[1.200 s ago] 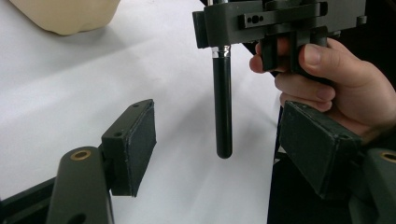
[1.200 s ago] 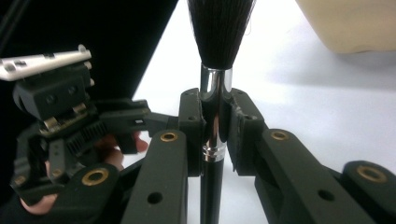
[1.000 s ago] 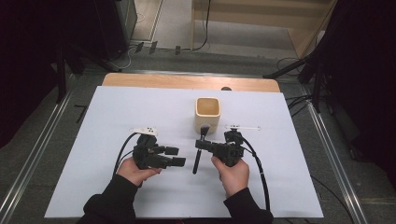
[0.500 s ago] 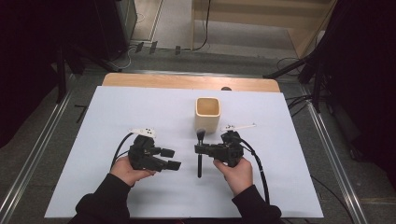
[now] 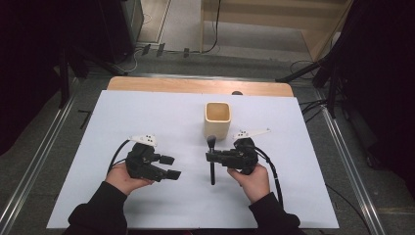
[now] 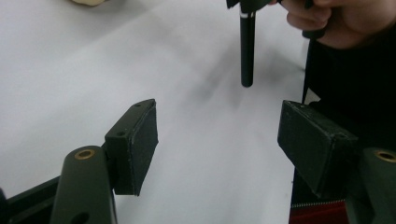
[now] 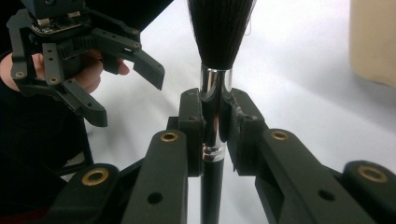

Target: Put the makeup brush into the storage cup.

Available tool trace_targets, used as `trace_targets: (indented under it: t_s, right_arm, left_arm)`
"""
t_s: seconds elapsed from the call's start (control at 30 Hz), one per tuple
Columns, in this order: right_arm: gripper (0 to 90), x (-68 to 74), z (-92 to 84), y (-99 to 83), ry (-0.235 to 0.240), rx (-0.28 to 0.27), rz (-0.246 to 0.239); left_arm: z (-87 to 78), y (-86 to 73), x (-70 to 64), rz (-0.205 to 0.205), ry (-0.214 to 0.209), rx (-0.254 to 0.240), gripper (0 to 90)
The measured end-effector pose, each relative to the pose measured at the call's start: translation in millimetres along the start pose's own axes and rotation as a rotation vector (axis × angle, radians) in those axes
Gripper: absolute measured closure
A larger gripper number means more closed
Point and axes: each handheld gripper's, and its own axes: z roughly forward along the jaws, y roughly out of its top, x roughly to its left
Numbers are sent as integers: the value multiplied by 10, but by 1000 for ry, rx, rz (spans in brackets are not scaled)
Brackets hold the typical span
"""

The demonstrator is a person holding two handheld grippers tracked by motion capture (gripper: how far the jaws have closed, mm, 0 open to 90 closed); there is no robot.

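High view: the right gripper pinches a black-handled makeup brush, just in front of the square beige cup. Left gripper view: the left gripper stands spread, brush handle ahead. Right gripper view: pads clamp the silver ferrule

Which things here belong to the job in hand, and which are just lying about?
In the job:
- makeup brush, clamped in the right gripper
- beige cup, just beyond the brush

Lying about:
- cables on the floor beyond the table
- left gripper, open and empty
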Motion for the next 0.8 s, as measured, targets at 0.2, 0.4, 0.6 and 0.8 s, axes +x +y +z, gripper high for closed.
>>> trace_targets:
  t_s: [0.2, 0.4, 0.6, 0.8]
  right_arm:
    - [782, -30, -46, 16, 1, -8, 3]
    - [782, -50, -97, 15, -4, -21, 3]
    - [782, -42, -117, 29, -9, -21, -4]
    - [782, -28, -117, 31, -20, -16, -16]
  left_arm:
    - [-40, -25, 6, 31, 35, 11, 297]
    - [-96, -50, -5, 72, 78, 19, 298]
    - [-152, -88, -12, 119, 135, 54, 300]
    - [-214, -129, -2, 132, 167, 60, 302]
